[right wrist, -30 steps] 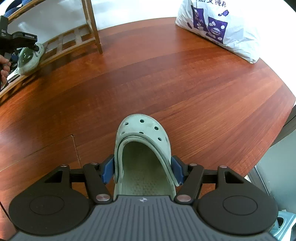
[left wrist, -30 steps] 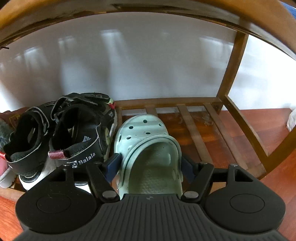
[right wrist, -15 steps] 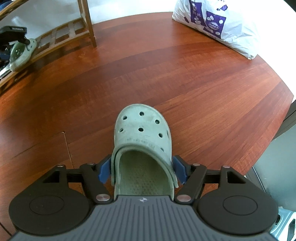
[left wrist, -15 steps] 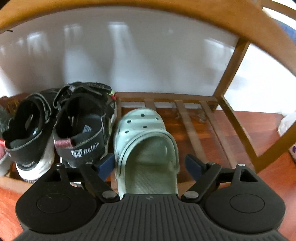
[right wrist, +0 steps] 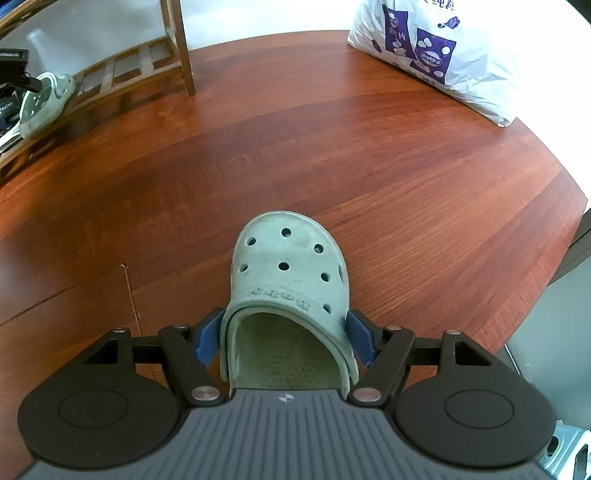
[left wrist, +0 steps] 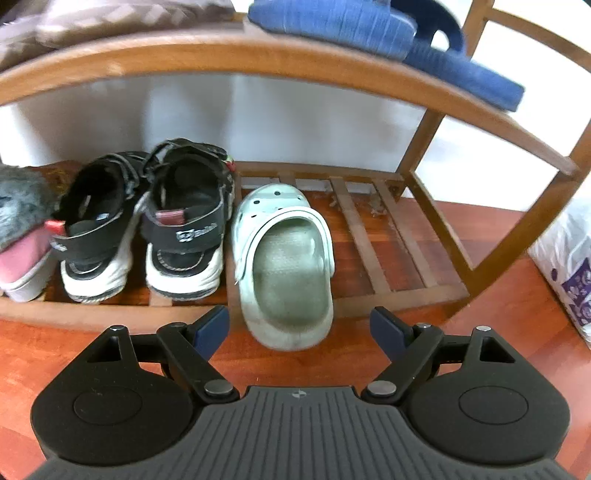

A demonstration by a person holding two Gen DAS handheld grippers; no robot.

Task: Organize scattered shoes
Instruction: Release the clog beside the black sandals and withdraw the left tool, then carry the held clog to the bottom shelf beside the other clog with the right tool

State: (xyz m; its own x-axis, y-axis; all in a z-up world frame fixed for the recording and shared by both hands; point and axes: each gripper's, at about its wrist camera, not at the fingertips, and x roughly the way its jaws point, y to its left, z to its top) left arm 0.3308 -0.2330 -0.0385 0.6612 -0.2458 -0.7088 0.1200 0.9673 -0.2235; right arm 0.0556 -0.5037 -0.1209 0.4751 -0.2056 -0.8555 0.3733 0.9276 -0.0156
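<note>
A light green clog [left wrist: 284, 266] lies on the bottom slats of the wooden shoe rack [left wrist: 373, 236], toe to the wall, beside a pair of black and white sandals [left wrist: 184, 225]. My left gripper [left wrist: 299, 328] is open; its blue pads [left wrist: 210, 328] stand clear on either side of the clog's heel. The matching green clog [right wrist: 291, 280] sits heel-first in my right gripper [right wrist: 284, 338], which is shut on its sides, toe pointing away over the wooden floor [right wrist: 369, 166]. The right wrist view also shows the racked clog [right wrist: 44, 103] at far left.
Blue slippers [left wrist: 369, 26] rest on the rack's upper shelf. A pink and grey furry shoe [left wrist: 18, 240] sits left of the sandals. Bare slats lie right of the racked clog. A white and purple plastic bag [right wrist: 443, 51] lies on the floor beyond the rack's right end.
My left gripper opened, let go of the clog on the bottom shelf and drew back and up, bringing the upper shelf into view. The right gripper kept its clog, whose toe has tipped.
</note>
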